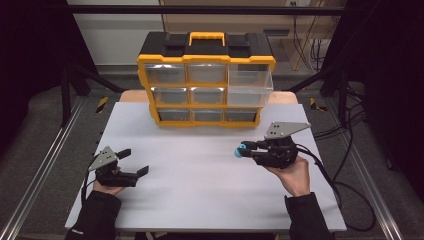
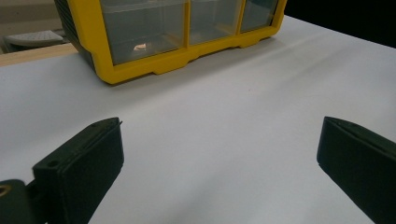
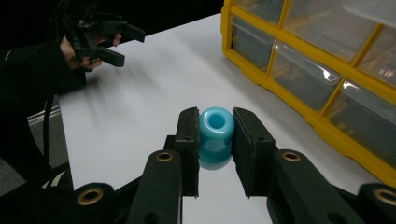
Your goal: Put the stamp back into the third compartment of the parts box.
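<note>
A small light-blue spool (image 3: 216,132) with a hole through it sits clamped between the black jaws of my right gripper (image 3: 215,140), a little above the white table. From above, the same spool (image 1: 241,151) pokes out at the tip of the right gripper (image 1: 246,151), right of the table's middle. My left gripper (image 1: 135,161) rests near the table's left front with its jaws wide apart and nothing between them; in its own view the left gripper (image 2: 219,149) looks over bare table toward the organizer (image 2: 154,42). The left gripper (image 3: 119,42) also appears far off in the right gripper view.
A yellow and black drawer organizer (image 1: 206,80) with clear drawers stands at the back of the white table (image 1: 200,195). Its upper right drawer (image 1: 250,80) is pulled out a little. Cables (image 1: 345,190) trail off the table's right side.
</note>
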Motion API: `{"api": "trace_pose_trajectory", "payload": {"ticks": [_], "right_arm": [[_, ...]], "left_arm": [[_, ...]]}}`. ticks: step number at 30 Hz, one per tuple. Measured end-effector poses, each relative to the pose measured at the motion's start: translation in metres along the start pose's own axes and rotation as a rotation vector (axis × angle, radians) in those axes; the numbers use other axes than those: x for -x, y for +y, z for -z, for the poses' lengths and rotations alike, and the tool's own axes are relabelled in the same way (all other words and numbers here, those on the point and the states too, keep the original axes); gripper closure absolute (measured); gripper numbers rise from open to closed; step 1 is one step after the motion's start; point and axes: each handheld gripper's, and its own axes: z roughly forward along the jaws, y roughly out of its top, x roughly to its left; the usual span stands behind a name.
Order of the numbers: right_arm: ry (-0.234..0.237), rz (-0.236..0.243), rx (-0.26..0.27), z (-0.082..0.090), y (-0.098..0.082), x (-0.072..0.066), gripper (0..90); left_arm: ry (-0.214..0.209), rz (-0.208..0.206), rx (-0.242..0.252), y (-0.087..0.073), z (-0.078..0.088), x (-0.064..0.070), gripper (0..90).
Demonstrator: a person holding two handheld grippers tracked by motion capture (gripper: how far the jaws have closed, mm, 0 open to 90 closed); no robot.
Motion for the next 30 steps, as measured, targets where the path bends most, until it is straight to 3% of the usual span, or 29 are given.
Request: {"api": "trace_pose_trajectory", "payload": {"ticks": [8,18,30], "right_arm": [[-0.014,0.016,-0.001,0.009,0.02,0.002,73.0],[-0.035,0.031,0.041,0.022,0.053,0.004,73.0],[-0.062,0.038,0.071,0.037,0.08,0.009,73.0]], "left_arm": [[-0.001,0.0,0.0,0.0,0.0,0.0,0.0],[-0.002,0.001,0.002,0.0,0.0,0.0,0.0],[-0.002,0.001,0.002,0.0,0.0,0.0,0.0]]}}
